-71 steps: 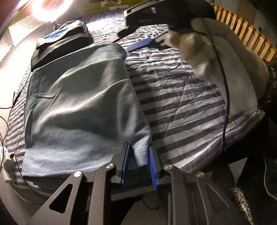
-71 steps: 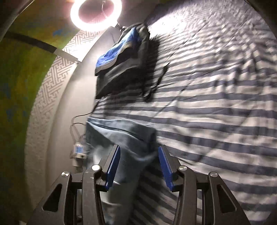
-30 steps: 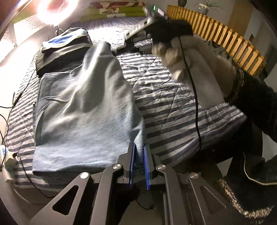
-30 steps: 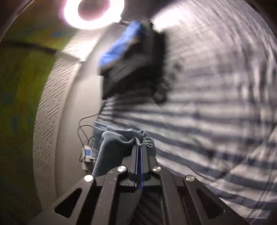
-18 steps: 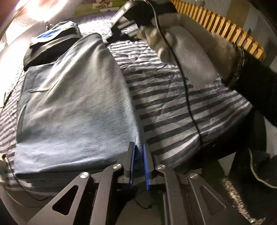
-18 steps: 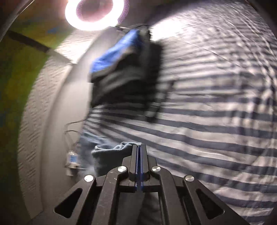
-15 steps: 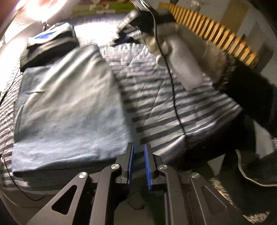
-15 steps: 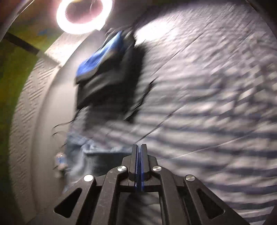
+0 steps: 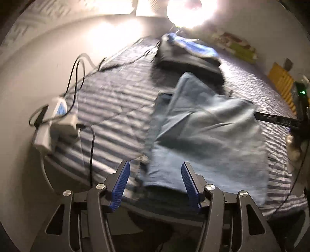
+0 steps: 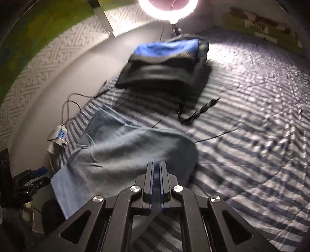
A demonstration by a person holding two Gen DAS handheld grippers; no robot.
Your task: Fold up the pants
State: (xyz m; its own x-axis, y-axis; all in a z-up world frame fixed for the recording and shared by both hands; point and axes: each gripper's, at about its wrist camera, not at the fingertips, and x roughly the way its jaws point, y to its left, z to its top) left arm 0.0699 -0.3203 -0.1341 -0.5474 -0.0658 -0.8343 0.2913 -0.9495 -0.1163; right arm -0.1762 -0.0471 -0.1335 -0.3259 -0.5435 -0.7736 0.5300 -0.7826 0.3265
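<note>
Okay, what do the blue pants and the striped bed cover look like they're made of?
The pants look like soft washed denim or brushed cotton: matte, faded blue, draping in loose folds; motion blur hides the weave. The bed cover looks like quilted cotton or a blend, with a matte surface, stitched lines crossing puckered dark and pale stripes.

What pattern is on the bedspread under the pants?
Dark and pale stripes on the bedspread, clearest in the right wrist view.

A glaring ring light [image 10: 168, 7] shines over the striped bedspread [image 10: 251, 116] beside a patterned wall [image 10: 38, 67].
</note>
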